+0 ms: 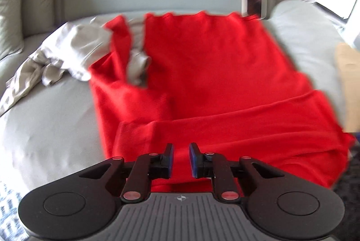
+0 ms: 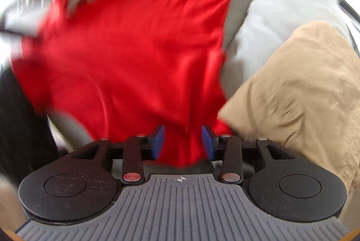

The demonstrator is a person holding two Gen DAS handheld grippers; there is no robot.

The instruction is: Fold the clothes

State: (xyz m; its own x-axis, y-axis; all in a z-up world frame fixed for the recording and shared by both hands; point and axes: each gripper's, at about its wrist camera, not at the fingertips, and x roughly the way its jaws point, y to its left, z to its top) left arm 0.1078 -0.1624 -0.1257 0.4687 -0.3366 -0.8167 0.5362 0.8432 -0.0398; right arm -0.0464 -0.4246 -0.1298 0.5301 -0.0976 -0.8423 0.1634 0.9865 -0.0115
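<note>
Red shirt [image 1: 213, 74] lay spread on the sofa [image 1: 56, 128], near hem doubled over. Left gripper [image 1: 181, 158] hovered at that fold w/ jaws parted, empty. Right gripper [image 2: 182, 142] had jaws apart w/ shirt cloth between; grip unclear, view blurred. Grey garment [image 1: 67, 54] bunched beside shirt's left edge.

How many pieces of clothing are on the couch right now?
3. The red garment is spread across the middle, a grey garment is bunched at its left, and a tan garment lies at its right. More could be hidden underneath.
</note>
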